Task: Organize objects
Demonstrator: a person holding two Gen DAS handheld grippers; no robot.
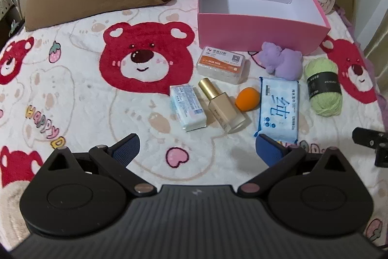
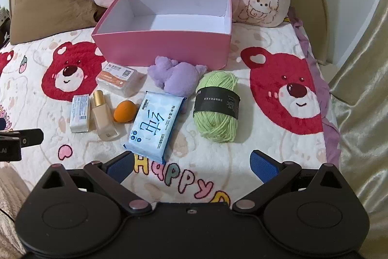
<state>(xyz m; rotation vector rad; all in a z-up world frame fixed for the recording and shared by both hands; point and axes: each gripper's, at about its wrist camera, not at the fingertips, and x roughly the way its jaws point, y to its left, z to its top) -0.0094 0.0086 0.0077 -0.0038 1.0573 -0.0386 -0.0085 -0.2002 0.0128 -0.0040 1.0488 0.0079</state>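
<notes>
A: Okay, left wrist view: left gripper (image 1: 197, 147) is hovering with jaws wide apart, holding nothing. Bottle (image 1: 222, 106) is lying straight ahead, long axis running away, gold cap far; box (image 1: 263, 13) is sitting behind the items, empty.

B: Right wrist view: right gripper (image 2: 191, 162) is likewise spread and empty. Yarn (image 2: 216, 106) is lying ahead, slightly right, nearer this arm; tissue pack (image 2: 155, 124) is angling left.
</notes>
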